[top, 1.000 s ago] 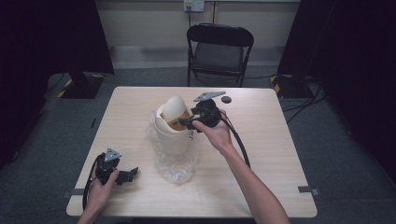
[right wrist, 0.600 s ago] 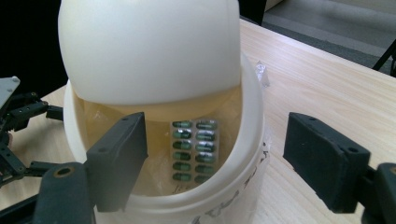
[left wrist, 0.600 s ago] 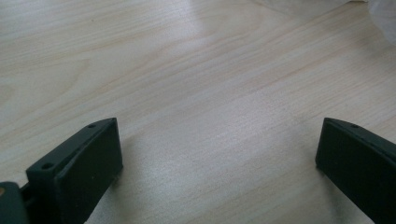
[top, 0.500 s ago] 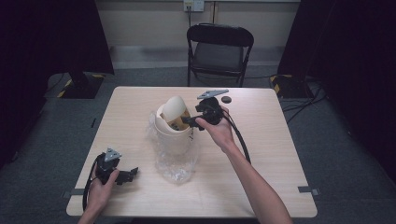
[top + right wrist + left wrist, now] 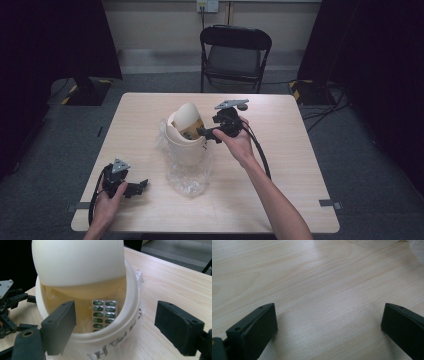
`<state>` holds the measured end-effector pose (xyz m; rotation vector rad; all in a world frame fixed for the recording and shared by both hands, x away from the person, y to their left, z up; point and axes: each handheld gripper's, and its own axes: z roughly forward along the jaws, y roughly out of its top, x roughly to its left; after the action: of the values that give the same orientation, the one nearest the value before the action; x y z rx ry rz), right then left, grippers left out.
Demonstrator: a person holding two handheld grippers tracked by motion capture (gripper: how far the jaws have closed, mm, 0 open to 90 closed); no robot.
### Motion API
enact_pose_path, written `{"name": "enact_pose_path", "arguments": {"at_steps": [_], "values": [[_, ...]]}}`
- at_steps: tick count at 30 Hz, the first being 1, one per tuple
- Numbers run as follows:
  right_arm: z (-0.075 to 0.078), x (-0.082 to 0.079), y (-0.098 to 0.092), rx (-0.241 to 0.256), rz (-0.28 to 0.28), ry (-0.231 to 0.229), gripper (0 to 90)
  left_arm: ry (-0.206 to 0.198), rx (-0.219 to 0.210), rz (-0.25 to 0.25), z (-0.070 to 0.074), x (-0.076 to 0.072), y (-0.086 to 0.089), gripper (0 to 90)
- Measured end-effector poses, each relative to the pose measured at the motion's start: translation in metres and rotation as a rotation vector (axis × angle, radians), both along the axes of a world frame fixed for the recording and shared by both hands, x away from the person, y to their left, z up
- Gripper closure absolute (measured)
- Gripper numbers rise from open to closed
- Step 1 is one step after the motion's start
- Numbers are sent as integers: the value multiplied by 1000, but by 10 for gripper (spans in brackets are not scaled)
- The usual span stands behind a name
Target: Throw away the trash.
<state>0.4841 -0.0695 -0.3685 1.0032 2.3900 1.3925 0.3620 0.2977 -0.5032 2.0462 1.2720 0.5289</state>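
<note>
1. L gripper [image 5: 141,187]: I hold it low at the near-left corner of the table [image 5: 300,165], resting on or just above the top; can't tell which. Jaws stand wide apart. In the left gripper view there is bare wood between them, nothing gripped. Its cable loops back beside my left hand [image 5: 107,197].

2. R gripper [image 5: 202,133]: I hold it in my right hand [image 5: 239,142] near table centre, jaws pointing at the bin. Jaws wide apart, nothing between the pads. In the right gripper view the left-hand jaw sits at or just over the bin rim and the other jaw hangs outside the bin wall, over the table. Grey plate on top; cable trails back along my forearm.

3. Bin [image 5: 187,145]: small cream-white container w/ a swing lid [image 5: 77,261], upright, approx. table centre. Lid is tipped, leaving the mouth open toward the R gripper. Clear plastic bag [image 5: 187,177] is wrapped around the bin's outside and spreads onto the table on the near side. Dark lettering on the bin wall; unreadable.

4. Blister pack [image 5: 104,313]: silver strip of green capsules, two columns, standing inside the bin against the inner wall, lower part hidden by the rim.

5. Background: black folding chair [image 5: 235,52] beyond the far table edge.
</note>
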Motion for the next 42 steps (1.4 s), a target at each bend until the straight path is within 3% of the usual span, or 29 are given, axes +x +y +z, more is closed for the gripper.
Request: {"name": "enact_pose_path", "arguments": {"at_steps": [8, 15, 30, 33, 42], "values": [[2, -8, -19, 29, -34, -5, 154, -1, 1, 0, 0, 0, 0, 0], [1, -13, -48, 56, -91, -12, 159, 0, 0, 0, 0, 0, 0, 0], [1, -42, -90, 21, -186, -9, 169, 0, 0, 1, 0, 0, 0, 0], [-6, -54, -101, -1, -201, -17, 180, 0, 0, 1, 0, 0, 0, 0], [-21, -77, -127, 2, -247, -20, 179, 0, 1, 1, 0, 0, 0, 0]]}}
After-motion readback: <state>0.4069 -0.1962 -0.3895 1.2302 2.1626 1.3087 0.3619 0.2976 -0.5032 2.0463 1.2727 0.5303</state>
